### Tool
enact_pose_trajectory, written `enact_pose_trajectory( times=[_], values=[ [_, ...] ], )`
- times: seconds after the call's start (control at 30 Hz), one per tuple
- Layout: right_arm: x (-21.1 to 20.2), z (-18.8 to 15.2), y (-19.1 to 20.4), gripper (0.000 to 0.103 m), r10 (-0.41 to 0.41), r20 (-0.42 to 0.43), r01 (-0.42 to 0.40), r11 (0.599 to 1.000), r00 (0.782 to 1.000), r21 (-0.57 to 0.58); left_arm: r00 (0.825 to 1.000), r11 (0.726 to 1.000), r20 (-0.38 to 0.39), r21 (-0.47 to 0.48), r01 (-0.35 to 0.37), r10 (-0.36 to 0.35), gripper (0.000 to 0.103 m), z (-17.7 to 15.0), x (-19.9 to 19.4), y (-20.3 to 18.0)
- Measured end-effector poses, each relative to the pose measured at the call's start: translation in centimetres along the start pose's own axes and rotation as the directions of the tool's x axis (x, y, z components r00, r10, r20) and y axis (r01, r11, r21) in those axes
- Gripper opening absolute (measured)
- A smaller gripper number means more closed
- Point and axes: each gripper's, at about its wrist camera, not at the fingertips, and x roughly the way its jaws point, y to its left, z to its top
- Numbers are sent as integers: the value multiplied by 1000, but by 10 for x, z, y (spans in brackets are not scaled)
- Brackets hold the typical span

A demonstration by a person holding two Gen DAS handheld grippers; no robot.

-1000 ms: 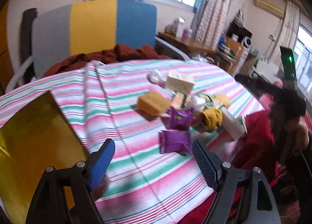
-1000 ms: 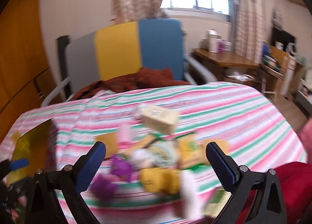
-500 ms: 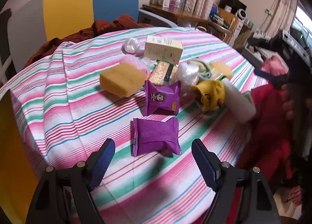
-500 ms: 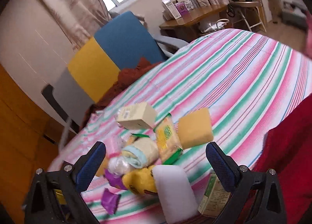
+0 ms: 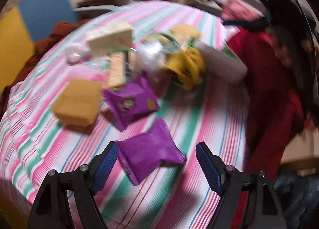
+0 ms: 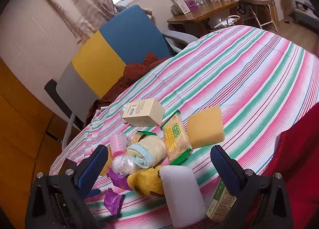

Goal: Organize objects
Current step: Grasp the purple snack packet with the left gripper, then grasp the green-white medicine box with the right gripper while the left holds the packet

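A pile of small objects lies on the striped tablecloth (image 6: 249, 73). In the left wrist view my left gripper (image 5: 157, 161) is open, its jaws on either side of a purple snack packet (image 5: 147, 151). A second purple packet (image 5: 131, 103), a yellow sponge (image 5: 77, 103), a cream box (image 5: 111, 39) and a yellow plush toy (image 5: 185, 65) lie beyond it. My right gripper (image 6: 159, 165) is open above a white block (image 6: 181, 195), the plush toy (image 6: 147, 181), a rolled towel (image 6: 147, 151), a cracker packet (image 6: 176, 139) and a sponge (image 6: 205, 127).
A grey, yellow and blue chair (image 6: 111, 53) with a rust cloth (image 6: 137, 69) stands behind the table. A wooden desk (image 6: 201, 15) with boxes is at the back right. Red fabric (image 5: 267, 89) hangs at the table's near edge beside a green carton (image 6: 221, 203).
My left gripper has moved in and down over the near purple packet, which now lies between its jaws. The right gripper has tilted a little closer to the pile.
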Motion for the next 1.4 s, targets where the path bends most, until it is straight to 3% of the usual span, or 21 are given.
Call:
enact_pose_trajectory(
  times=[0.17,0.2,0.27,0.37,0.47,0.57,0.7,0.83,0.93,1.03,1.07,1.13,1.2,1.33,1.4],
  values=[
    [4,0,1,103,-5,-15,5,1000,1000,-8,998,999,-59,50,20,-17,79,1,13,-1],
    [4,0,1,103,-4,-15,4,1000,1000,-8,998,999,-67,41,26,-23,67,1,17,-1],
    [5,-1,1,103,-6,-17,5,1000,1000,-6,999,1000,-53,26,10,-9,62,1,18,-1],
    [5,-1,1,103,-4,-19,4,1000,1000,-4,999,1000,-37,-19,-17,16,46,-2,14,-3],
    [5,-1,2,103,-8,-23,8,1000,1000,-5,999,992,-8,-119,-35,35,45,-14,9,-2],
    [6,0,2,103,-9,-27,9,1000,1000,-5,996,980,14,-182,-80,84,38,-25,2,-7],
    [7,1,2,103,-22,-48,21,1000,999,-19,991,966,44,-235,-109,123,38,-40,-4,-13],
    [6,7,16,103,-91,-143,64,980,986,-188,987,964,66,-232,-130,149,38,-44,-5,-20],
    [1,13,29,103,-185,-221,91,921,958,-380,987,960,81,-256,-112,137,38,-49,-4,-11],
    [9,13,26,103,-350,-300,151,835,887,-529,987,956,90,-273,-104,133,38,-51,-4,-4],
    [14,13,21,103,-413,-318,181,808,853,-561,987,955,93,-278,-104,134,38,-47,-2,-7],
    [24,14,10,93,-466,-380,196,800,799,-568,987,954,94,-281,-102,133,38,-37,5,-4],
    [30,17,-1,85,-470,-434,200,821,769,-535,987,954,95,-284,-99,130,38,-39,5,-6],
    [55,10,-13,83,-511,-515,203,817,688,-539,987,953,103,-289,-92,126,38,-42,4,-4],
    [68,3,-15,83,-531,-559,192,811,637,-552,987,952,106,-294,-89,125,38,-45,3,-4]
  ],
)
